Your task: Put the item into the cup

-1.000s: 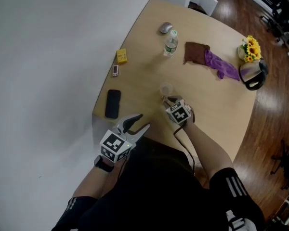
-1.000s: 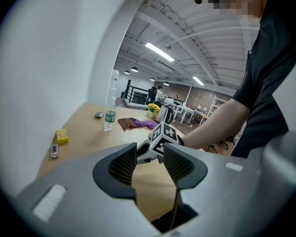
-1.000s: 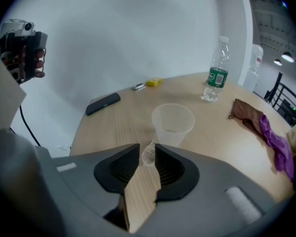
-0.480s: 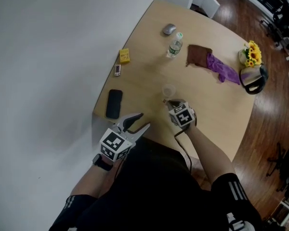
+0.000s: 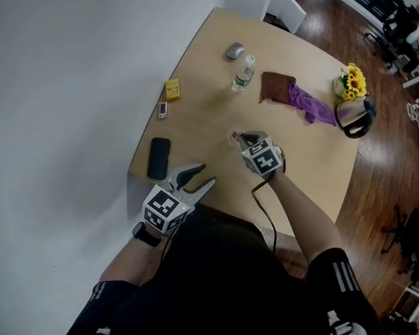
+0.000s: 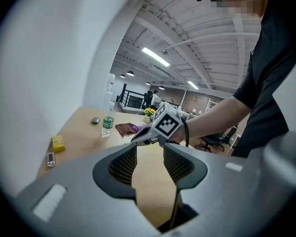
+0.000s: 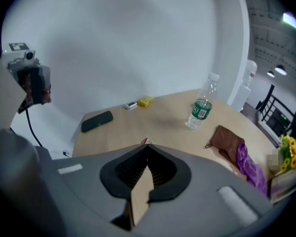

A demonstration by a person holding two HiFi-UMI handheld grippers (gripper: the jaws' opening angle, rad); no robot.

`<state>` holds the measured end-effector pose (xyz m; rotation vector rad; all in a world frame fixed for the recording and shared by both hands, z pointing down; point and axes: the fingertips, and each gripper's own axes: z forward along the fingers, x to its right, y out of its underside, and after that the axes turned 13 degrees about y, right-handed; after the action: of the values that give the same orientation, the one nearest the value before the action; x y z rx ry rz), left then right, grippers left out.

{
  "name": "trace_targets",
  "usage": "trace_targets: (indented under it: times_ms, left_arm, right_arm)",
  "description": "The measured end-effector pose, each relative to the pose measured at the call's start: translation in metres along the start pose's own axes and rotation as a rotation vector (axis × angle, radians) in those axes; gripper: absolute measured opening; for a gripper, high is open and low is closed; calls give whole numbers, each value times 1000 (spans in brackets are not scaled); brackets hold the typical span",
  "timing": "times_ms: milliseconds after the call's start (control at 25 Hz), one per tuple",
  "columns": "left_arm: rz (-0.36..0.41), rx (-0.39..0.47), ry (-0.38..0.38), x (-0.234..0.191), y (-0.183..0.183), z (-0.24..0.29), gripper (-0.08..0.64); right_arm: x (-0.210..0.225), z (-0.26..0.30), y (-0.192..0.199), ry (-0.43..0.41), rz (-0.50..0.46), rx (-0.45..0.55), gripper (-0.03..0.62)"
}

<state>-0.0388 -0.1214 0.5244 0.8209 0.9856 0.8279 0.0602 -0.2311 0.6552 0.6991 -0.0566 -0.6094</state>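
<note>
the right gripper (image 7: 146, 145) has its jaws closed on the small item (image 7: 144, 141), with only a reddish sliver showing past the tips. it holds the item right by the clear cup (image 5: 234, 138), likely to drop it in. the left gripper (image 6: 148, 147) hangs open and empty at the table (image 5: 195, 114) edge, out of the way.

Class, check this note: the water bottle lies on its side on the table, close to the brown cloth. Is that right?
Not quite. The water bottle stands upright with its cap on top, not on its side, as the right gripper view shows. The rest holds: it is on the table, close to the brown cloth.
</note>
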Motion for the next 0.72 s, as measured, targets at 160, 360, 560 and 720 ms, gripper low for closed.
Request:
trace_targets:
  times_ms: [160,360,560,720]
  left_arm:
    - [-1,4,2,1,1,0,163]
    - [-18,0,-10,0,8,-4,163]
    - [-31,2,-21,-3,12,-10,163]
    - [-44,-8,-12,-3,12,-10,163]
  right_arm:
    - [-1,31,17,8,-33,-80,9]
    - [-6,50,24,-6,-15,-123,9]
    - [-19,51,21,-40,-18,-139,9]
    - [-26,49,16,-59,-12,-146,9]
